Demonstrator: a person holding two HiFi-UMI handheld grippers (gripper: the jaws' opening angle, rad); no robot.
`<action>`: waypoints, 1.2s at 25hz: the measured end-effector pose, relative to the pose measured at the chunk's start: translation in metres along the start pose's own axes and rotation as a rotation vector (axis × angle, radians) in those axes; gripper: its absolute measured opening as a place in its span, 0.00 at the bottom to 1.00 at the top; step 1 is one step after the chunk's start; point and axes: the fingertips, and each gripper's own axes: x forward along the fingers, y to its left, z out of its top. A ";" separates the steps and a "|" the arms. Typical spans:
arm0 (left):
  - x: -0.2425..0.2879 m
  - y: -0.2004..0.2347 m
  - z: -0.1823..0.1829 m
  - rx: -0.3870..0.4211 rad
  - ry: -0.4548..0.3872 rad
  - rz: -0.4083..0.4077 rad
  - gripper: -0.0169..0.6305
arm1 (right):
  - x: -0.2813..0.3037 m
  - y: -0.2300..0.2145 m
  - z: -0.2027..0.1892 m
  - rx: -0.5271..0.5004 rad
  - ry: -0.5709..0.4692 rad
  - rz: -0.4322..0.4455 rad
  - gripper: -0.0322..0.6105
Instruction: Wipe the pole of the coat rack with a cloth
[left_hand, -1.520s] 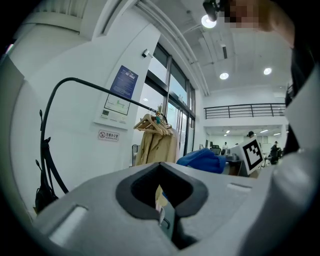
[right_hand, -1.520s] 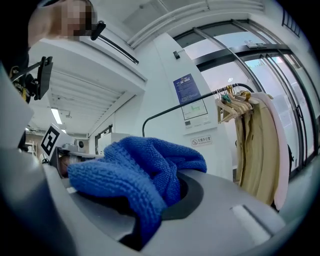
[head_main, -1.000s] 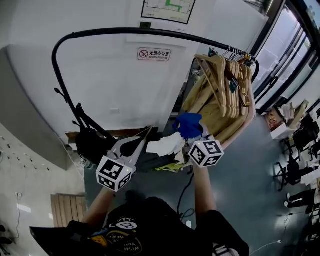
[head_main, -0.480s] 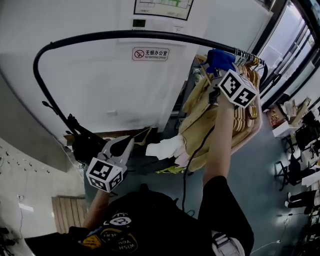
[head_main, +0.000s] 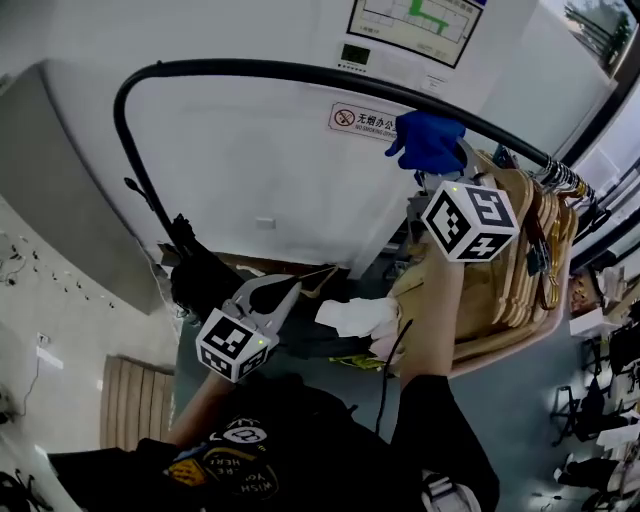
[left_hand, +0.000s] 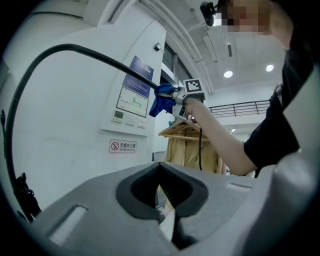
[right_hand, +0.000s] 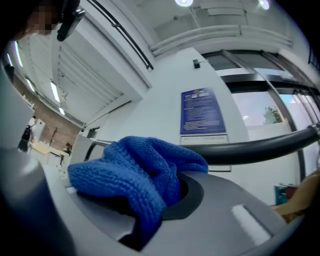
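Our right hand-held gripper (head_main: 443, 165) pinches the blue knitted cloth (head_main: 425, 140), soft and lightweight we judge, by its bunched middle against the stiff black metal pole (head_main: 250, 68) overhead. Our left hand-held gripper (head_main: 285, 290) hangs closed, empty.

The cloth (right_hand: 135, 175) is a deep blue knit with a ribbed weave, set against the black pole (right_hand: 260, 147). The right gripper (right_hand: 155, 200) has grey fingers (right_hand: 240, 220). Its marker cube (head_main: 468, 220) and that of the left gripper (head_main: 282, 292) are white with black squares. The hangers (head_main: 520, 260) are pale wood-tan.
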 end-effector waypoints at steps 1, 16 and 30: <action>-0.005 0.007 0.002 -0.003 -0.004 0.012 0.02 | 0.016 0.027 0.000 0.001 0.005 0.052 0.09; -0.078 0.096 0.022 -0.084 -0.067 0.126 0.02 | 0.183 0.308 0.011 0.371 0.028 0.579 0.09; 0.032 -0.003 0.046 0.010 -0.078 -0.288 0.02 | -0.024 -0.042 -0.002 0.278 -0.001 -0.122 0.09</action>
